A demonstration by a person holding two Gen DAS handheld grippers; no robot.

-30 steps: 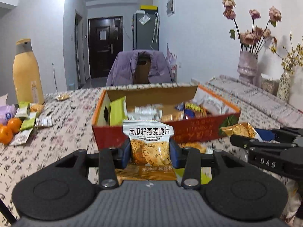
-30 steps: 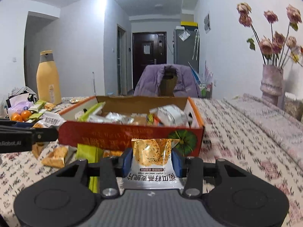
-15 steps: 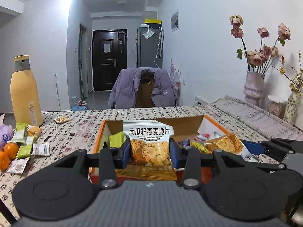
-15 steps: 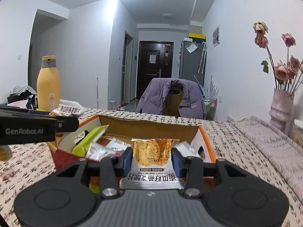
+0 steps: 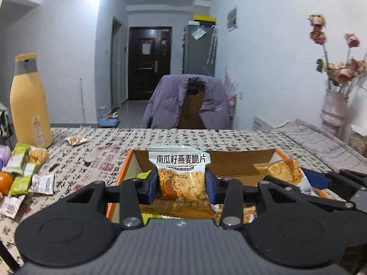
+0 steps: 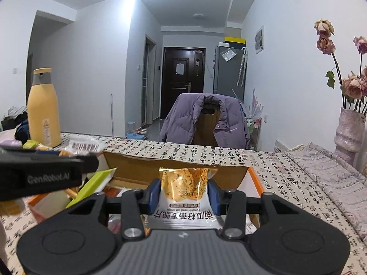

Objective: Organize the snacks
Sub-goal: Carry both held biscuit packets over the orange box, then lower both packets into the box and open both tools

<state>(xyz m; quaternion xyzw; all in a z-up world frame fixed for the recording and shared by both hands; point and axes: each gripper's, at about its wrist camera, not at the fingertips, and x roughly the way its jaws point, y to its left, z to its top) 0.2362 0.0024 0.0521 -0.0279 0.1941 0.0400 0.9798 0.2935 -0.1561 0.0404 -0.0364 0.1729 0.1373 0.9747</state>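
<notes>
While both grippers hang over the open box, the left gripper pinches an upright oat-crisp packet between its blue pads, and the right gripper pinches a second packet, upside down.

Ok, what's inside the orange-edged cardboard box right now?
In the orange-edged cardboard box: a lime-green packet leaning at its left, with pale wrappers beside it. Both tongs and their held crisp packets cover the rest of the contents.
</notes>
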